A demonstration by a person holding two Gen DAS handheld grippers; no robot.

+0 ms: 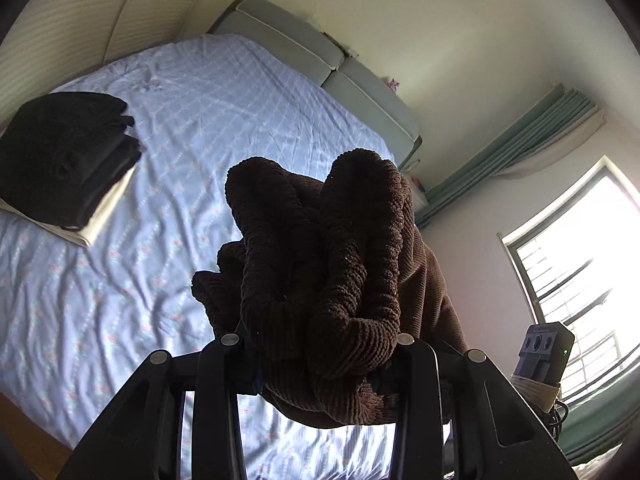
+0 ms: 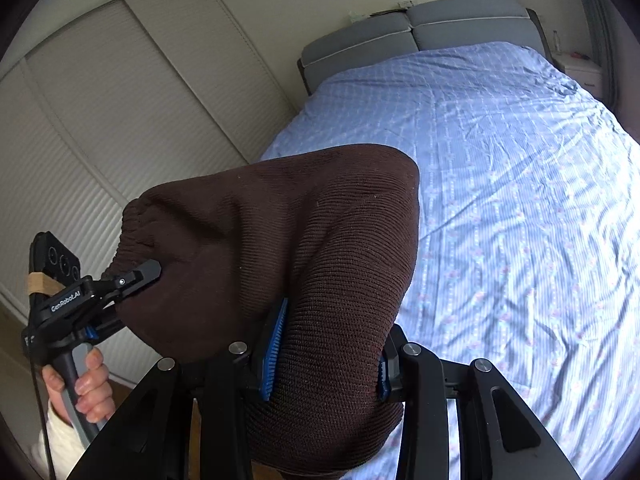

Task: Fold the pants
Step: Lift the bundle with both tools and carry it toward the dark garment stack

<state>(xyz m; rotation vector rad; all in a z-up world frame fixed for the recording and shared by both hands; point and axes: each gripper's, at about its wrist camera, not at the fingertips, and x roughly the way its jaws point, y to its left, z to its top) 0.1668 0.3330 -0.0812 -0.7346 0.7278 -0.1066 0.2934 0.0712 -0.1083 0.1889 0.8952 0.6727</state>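
Dark brown corduroy pants [image 1: 320, 272] are held up in the air above the bed by both grippers. My left gripper [image 1: 320, 360] is shut on a bunched thick fold of the pants; its fingertips are hidden under the cloth. My right gripper [image 2: 326, 348] is shut on another fold of the pants [image 2: 288, 240], with the blue pads [image 2: 274, 344] pressed against the cloth. In the right wrist view the left gripper [image 2: 132, 280] shows at lower left, clamped on the elastic waistband end.
The bed with a light blue patterned sheet [image 1: 192, 128] [image 2: 500, 200] lies below. A folded stack of dark clothes [image 1: 64, 156] sits on the bed at left. Grey headboard [image 2: 416, 32], wardrobe doors [image 2: 100, 120], window [image 1: 580, 264] at right.
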